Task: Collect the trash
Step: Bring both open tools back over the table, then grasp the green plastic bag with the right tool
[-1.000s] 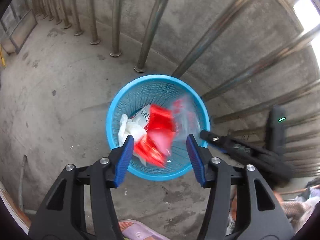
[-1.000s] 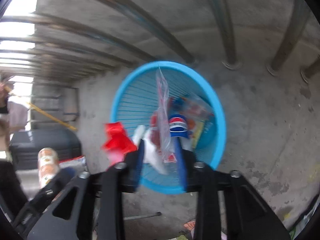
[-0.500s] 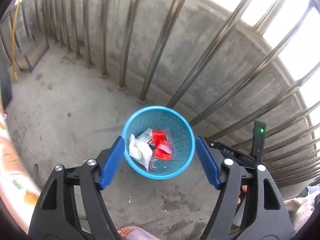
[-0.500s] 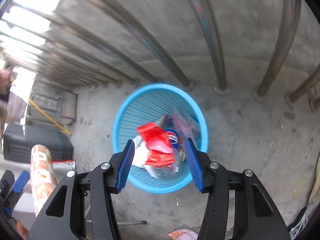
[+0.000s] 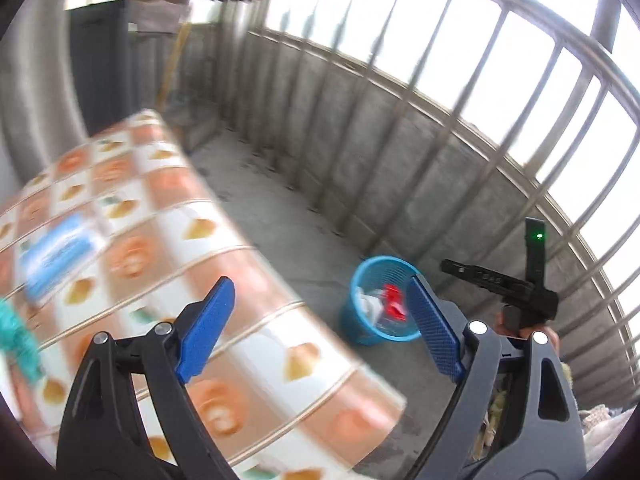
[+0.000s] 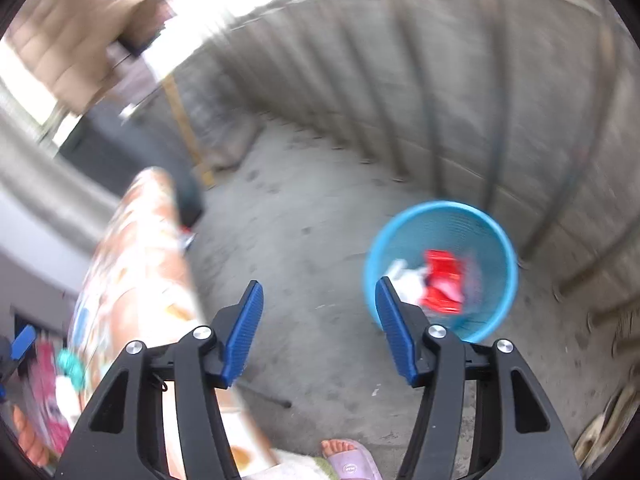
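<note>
Nearest to us, our left gripper has its blue pads spread wide with nothing between them, and our right gripper is likewise spread wide and empty. Below the right gripper, at the bottom edge of its view, a foot in a pale purple sandal stands on the concrete floor.

To the left of and under the left gripper's left finger spreads a table covered in an orange and white patterned cloth, blurred. On it, further left of the gripper, lies something flat and blue, and a teal object sits at the picture's edge; we cannot tell what either is.

Beyond the left gripper's right pad, on the floor, stands the blue mesh basket. In the right wrist view the same basket is ahead and to the right of the right pad. Inside it lie a red wrapper and white crumpled trash, just beside each other.

Farthest off, behind the basket, a concrete wall with metal railing bars curves round.
</note>
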